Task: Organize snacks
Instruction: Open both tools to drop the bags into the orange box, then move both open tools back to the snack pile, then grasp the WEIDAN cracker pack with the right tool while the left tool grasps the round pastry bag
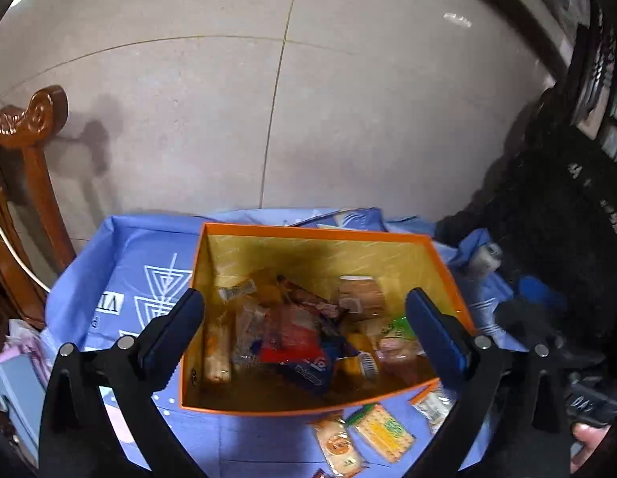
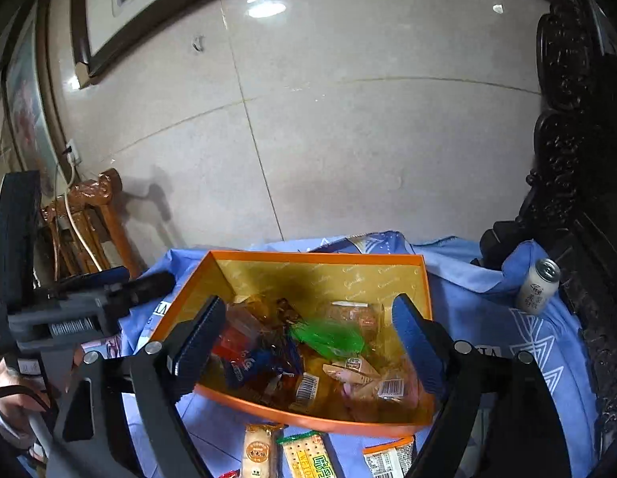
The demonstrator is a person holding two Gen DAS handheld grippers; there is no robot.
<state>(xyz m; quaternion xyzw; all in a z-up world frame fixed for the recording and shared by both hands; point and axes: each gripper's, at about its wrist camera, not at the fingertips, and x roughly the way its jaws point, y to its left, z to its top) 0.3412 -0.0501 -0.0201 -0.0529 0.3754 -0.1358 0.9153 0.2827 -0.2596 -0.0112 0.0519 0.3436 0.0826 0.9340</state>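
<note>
We note an orange box (image 1: 439, 263), gold-lined, standing on a blue cloth (image 1: 121, 263) over the table; both wrist views look down into it. We hold the left gripper (image 1: 304, 332) above the box, jaws spread wide, nothing between them; the right gripper (image 2: 308, 342) likewise, jaws apart, nothing between its pads. Inside the box lies a loose heap of snacks (image 1: 304, 342): a red-and-blue packet (image 1: 308, 358), a pale wafer bar (image 1: 216, 354) along the left wall, a green wrapper (image 2: 328, 338) blurred in the right view. Three packets remain on the cloth just in front of the box: a round-logo cracker pack (image 2: 260, 452), a yellow cracker pack (image 2: 308, 458), a barcoded packet (image 2: 388, 458). A drink can (image 2: 537, 286) stands at the cloth's far right, well apart from the box; a carved wooden chair (image 1: 25, 159) stands left of the table.
</note>
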